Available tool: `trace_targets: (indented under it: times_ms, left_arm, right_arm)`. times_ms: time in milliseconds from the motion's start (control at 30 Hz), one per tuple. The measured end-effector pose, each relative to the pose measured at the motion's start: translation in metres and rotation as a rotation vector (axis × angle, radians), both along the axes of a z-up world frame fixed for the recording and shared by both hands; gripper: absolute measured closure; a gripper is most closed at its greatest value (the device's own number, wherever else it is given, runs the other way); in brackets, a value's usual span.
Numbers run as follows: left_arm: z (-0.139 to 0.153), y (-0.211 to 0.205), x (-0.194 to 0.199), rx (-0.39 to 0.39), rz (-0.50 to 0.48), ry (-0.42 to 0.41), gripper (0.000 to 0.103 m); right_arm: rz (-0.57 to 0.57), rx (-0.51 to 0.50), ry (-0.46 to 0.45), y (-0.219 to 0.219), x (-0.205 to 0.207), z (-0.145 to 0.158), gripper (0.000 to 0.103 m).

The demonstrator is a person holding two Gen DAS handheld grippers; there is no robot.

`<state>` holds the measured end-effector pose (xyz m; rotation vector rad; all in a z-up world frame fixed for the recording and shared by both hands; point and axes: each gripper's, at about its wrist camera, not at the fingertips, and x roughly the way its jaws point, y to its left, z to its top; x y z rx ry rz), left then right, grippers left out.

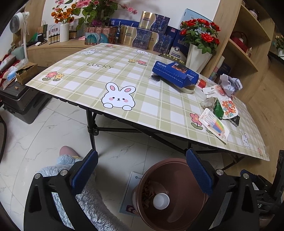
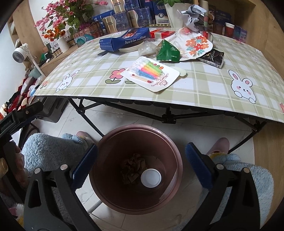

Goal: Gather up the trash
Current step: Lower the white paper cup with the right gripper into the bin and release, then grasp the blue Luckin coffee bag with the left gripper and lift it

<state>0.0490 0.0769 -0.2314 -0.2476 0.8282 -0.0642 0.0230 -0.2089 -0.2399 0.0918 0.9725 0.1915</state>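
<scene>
A brown bin [image 2: 136, 170] stands on the floor below the table edge, holding a white cup [image 2: 150, 178] and brown scraps [image 2: 133, 170]. My right gripper [image 2: 141, 167] hangs over it, open and empty. My left gripper [image 1: 142, 173] is also open and empty, left of the bin [image 1: 170, 195]. On the table lie a candle pack [image 2: 150, 74], a green wrapper [image 2: 167, 51], a flowered packet [image 2: 197, 45], a black packet [image 2: 212, 56], a blue coffee box [image 2: 124, 40], clear plastic [image 2: 147, 48] and crumpled paper [image 2: 192, 15].
The checked tablecloth [image 2: 204, 88] overhangs a black folding frame [image 2: 168, 117]. Boxes, a vase of red roses [image 1: 200, 49] and other flowers line the far side. Fluffy blue sleeves and pink slippers [image 2: 219, 146] flank the bin. A booklet [image 1: 130, 193] lies on the tiles.
</scene>
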Motion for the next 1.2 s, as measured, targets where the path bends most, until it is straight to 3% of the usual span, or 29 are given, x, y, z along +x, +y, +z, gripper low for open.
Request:
trace_targets:
  times_ms: [267, 567, 900, 1100, 1167, 1200]
  left_arm:
    - [-0.004, -0.008, 0.003, 0.041, -0.016, 0.022, 0.006]
    - [0.017, -0.032, 0.033, 0.175, -0.089, 0.003, 0.006]
    - [0.059, -0.107, 0.129, 0.409, -0.305, -0.093, 0.006]
    - [0.041, -0.156, 0.213, 0.581, -0.394, -0.014, 0.006]
    - [0.028, -0.171, 0.243, 0.696, -0.388, 0.041, 0.006]
    - [0.025, -0.174, 0.25, 0.714, -0.393, 0.049, 0.007]
  right_arm:
    - [-0.027, 0.031, 0.013, -0.009, 0.003, -0.004, 0.006]
    - [-0.042, -0.005, -0.055, -0.023, 0.02, 0.014, 0.006]
    - [-0.085, 0.018, -0.127, -0.06, 0.066, 0.049, 0.006]
    - [-0.127, 0.084, -0.136, -0.083, 0.093, 0.051, 0.006]
    - [-0.129, 0.094, -0.129, -0.087, 0.101, 0.048, 0.006]
    - [-0.127, 0.097, -0.128, -0.089, 0.104, 0.048, 0.006]
